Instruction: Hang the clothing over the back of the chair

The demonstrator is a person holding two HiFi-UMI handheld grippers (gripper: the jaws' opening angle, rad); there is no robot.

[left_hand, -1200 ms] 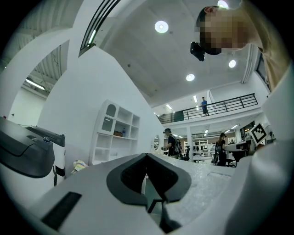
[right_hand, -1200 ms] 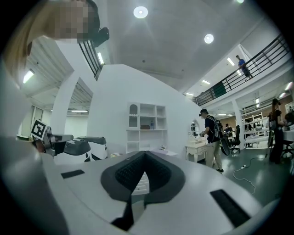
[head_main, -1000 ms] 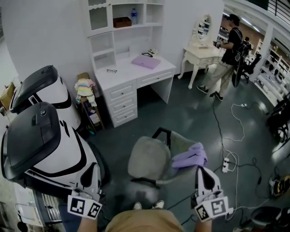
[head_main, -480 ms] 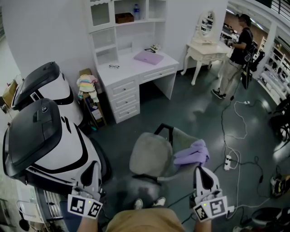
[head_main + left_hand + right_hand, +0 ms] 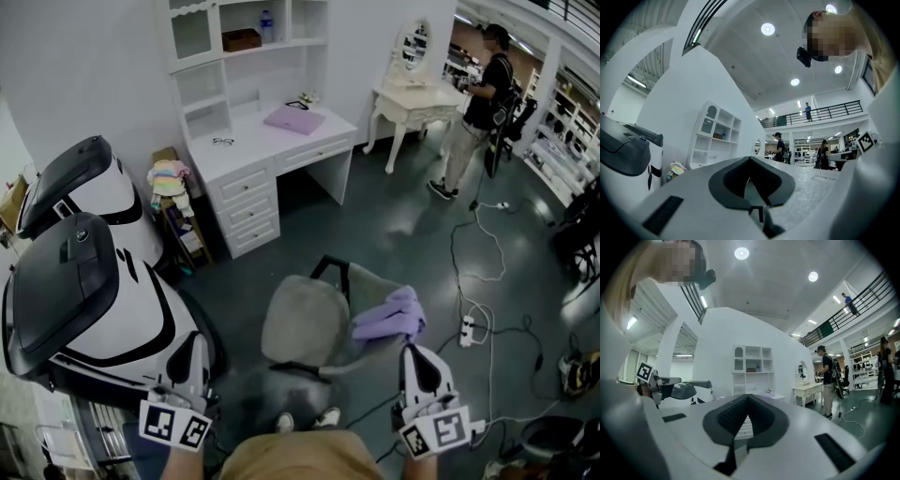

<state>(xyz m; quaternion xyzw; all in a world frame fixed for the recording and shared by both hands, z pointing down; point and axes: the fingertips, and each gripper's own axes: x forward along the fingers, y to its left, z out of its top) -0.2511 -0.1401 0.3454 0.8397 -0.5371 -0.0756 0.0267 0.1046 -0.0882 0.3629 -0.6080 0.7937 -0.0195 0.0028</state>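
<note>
Unmoved, purple clothing (image 5: pixel 389 317) lies on the chair (image 5: pixel 305 323); left gripper (image 5: pixel 198 345) and right gripper (image 5: pixel 416 353) are pressed together, empty.

Head count of the room — ones and twos
Two grippers, the left gripper (image 5: pixel 195 349) at 7 o'clock and the right gripper (image 5: pixel 419 354) at 5; one grey chair (image 5: pixel 305 323) at centre; one purple clothing (image 5: pixel 389 317) piece; two black-and-white machines — the far machine (image 5: pixel 70 183) at 10, the near machine (image 5: pixel 84 291) at 8; one white tabletop (image 5: pixel 258 142) at 12; one dressing table (image 5: pixel 412 98) at 1; one person (image 5: pixel 478 103) at 2; one power strip (image 5: pixel 466 330) at 4.
</note>
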